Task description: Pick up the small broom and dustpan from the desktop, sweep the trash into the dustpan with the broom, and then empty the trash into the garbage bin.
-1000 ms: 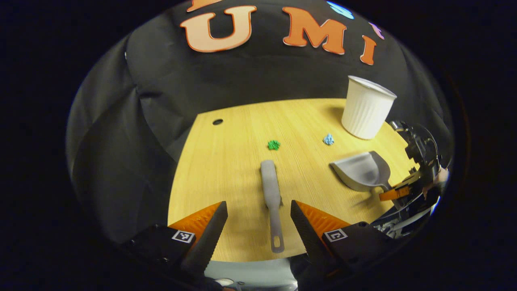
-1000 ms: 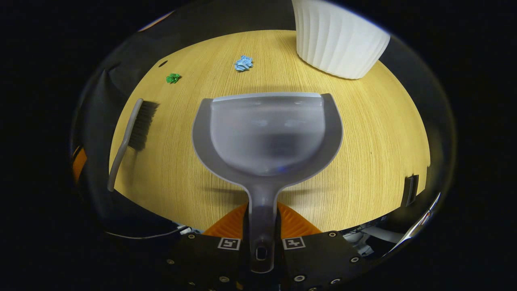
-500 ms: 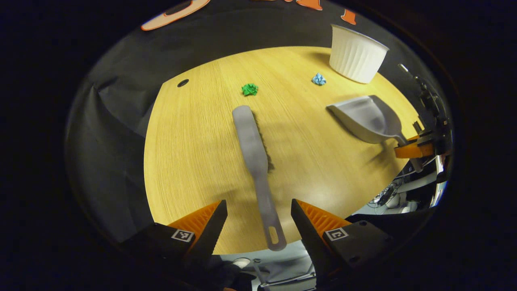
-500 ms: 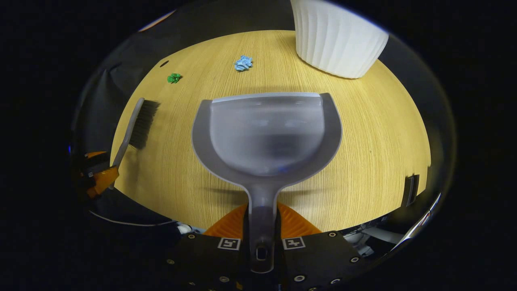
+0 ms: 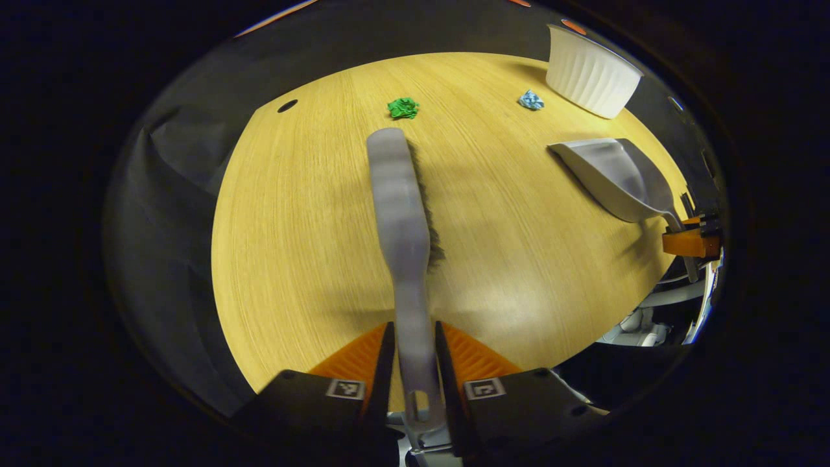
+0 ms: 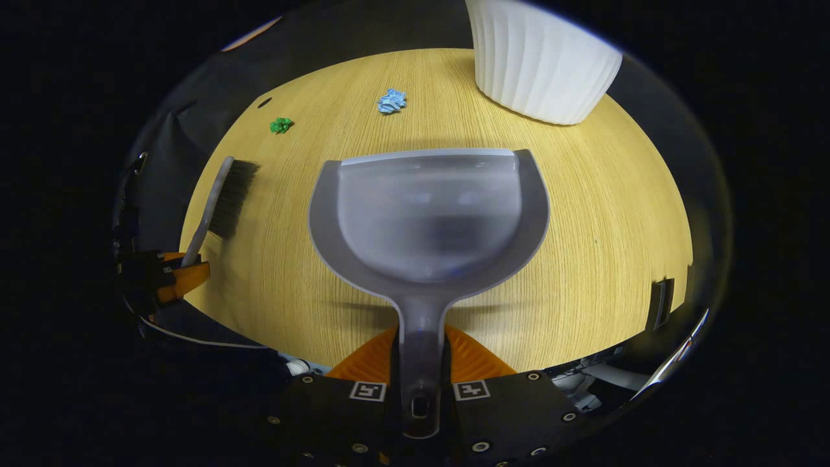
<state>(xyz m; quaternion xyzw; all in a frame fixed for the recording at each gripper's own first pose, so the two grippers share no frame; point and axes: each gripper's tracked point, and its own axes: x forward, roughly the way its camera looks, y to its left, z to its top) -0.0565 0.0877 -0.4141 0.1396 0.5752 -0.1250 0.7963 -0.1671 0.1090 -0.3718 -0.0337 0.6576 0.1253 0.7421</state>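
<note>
**Both tools gripped, trash waiting on the table**

Starting at the left in the left gripper view: the left gripper [image 5: 413,353] has its fingers pressed in on either side of the grey broom [image 5: 399,194] handle, and the broom runs straight ahead across the wooden table [image 5: 292,227], dark bristles along its right edge. Just past the broom's far tip sits a green paper scrap [image 5: 403,107]. Further right, a blue paper scrap [image 5: 531,100] lies close beside the white ribbed garbage bin [image 5: 591,71] at the table's far edge. At the right edge the grey dustpan [image 5: 616,175] is tilted, its handle running to the other gripper.

Over to the right gripper view: at the far left, the broom [image 6: 224,198] is on the table with its handle in the left gripper [image 6: 170,275]. Green scrap [image 6: 280,125] and blue scrap [image 6: 391,101] lie apart, beyond the dustpan's front lip. Centre frame, the dustpan [image 6: 428,214] sits scoop-forward, its handle clamped between the right gripper [image 6: 420,353] fingers, both closed tight against it. The garbage bin [image 6: 541,61] stands at the upper right, behind the dustpan.
</note>
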